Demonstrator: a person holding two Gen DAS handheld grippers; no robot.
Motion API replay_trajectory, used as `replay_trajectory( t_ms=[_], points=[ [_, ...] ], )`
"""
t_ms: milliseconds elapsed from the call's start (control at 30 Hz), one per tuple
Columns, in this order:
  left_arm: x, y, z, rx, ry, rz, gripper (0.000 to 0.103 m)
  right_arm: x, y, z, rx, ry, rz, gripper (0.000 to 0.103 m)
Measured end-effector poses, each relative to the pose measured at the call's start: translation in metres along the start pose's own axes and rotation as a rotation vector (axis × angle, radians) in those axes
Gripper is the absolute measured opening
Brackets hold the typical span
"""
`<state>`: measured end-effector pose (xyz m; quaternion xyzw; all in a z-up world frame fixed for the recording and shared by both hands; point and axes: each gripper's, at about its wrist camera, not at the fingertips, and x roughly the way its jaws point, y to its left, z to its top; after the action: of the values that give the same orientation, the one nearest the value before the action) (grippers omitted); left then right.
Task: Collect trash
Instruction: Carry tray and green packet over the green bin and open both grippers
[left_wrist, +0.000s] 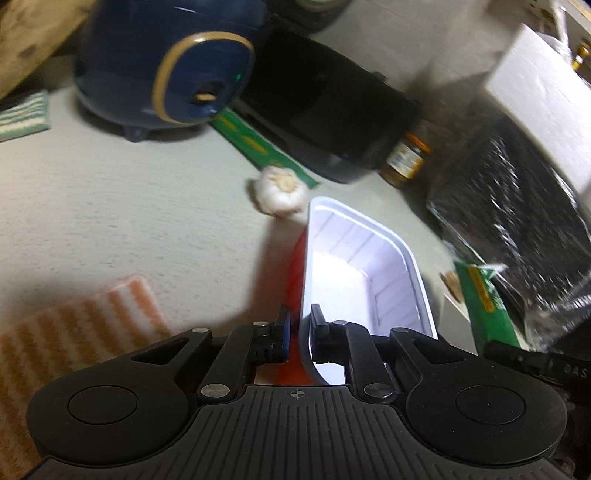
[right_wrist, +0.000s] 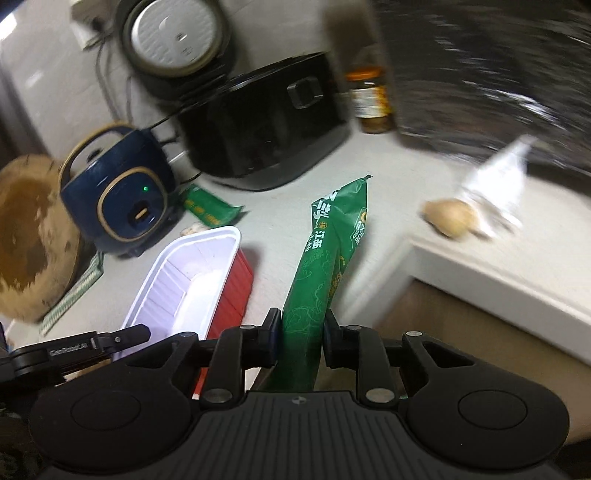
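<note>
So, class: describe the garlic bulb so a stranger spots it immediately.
Find the dark blue cooker on the pale counter. Ahead of it, beyond the white-lined tray's far corner, lies the garlic bulb. It alone is round, white and papery.

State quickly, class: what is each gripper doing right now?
Left gripper: shut on the wall of the red tray.
Right gripper: shut on the green packet.

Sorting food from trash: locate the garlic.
In the left wrist view the garlic lies on the counter, just beyond the tray, beside a green wrapper.
</note>
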<state>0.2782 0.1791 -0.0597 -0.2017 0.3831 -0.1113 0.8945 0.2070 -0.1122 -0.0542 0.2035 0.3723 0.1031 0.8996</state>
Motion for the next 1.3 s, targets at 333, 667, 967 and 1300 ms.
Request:
replay_trajectory(
  t_ms=[333, 667, 967, 1300],
  points=[
    [-0.014, -0.051, -0.029, 0.111, 0.028, -0.066, 0.013, -0.06, -0.052, -0.055, 0.1, -0.045, -0.125, 0.022],
    [-0.013, -0.124, -0.09, 0.199, 0.116, -0.082, 0.012, -0.09, -0.119, -0.107, 0.176, 0.012, -0.09, 0.022],
    [0.019, -0.15, -0.158, 0.22, 0.302, -0.021, 0.012, -0.101, -0.184, -0.141, 0.232, 0.048, -0.104, 0.022],
    [0.107, -0.09, -0.26, 0.099, 0.497, 0.197, 0.013, -0.082, -0.233, -0.185, 0.219, 0.18, -0.161, 0.022]
  ],
)
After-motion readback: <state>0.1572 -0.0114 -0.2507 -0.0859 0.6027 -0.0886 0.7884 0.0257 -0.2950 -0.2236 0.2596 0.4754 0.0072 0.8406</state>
